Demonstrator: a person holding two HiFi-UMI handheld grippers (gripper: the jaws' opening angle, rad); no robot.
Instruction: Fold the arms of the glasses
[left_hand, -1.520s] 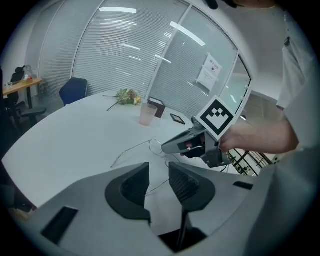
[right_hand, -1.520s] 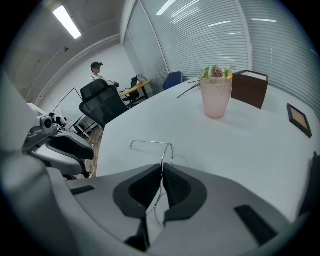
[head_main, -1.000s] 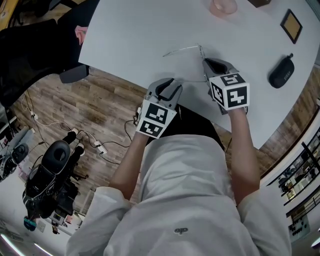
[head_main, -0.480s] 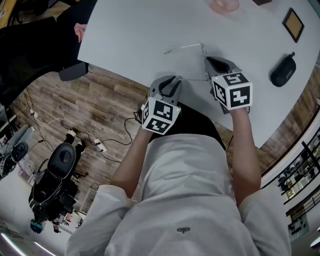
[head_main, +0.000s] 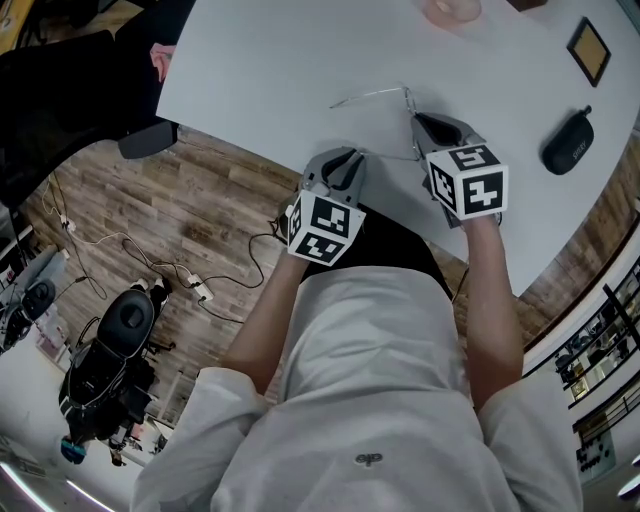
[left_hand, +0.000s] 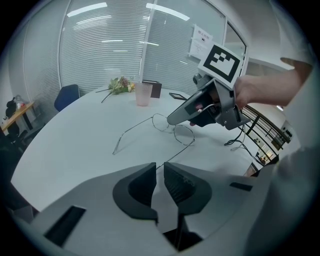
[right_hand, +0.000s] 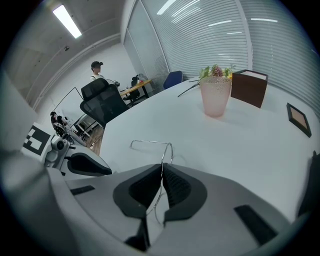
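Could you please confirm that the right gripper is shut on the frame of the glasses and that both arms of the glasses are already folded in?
Not quite: the arms are not folded. The left gripper view shows both arms of the glasses spread out from the frame, one reaching away to the left and one running toward the camera. The rest is right: the right gripper is shut on the frame.

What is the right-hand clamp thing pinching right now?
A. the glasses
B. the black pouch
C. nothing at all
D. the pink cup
A: the right gripper has its jaws closed on the thin wire frame of the glasses, which lie on the white table.
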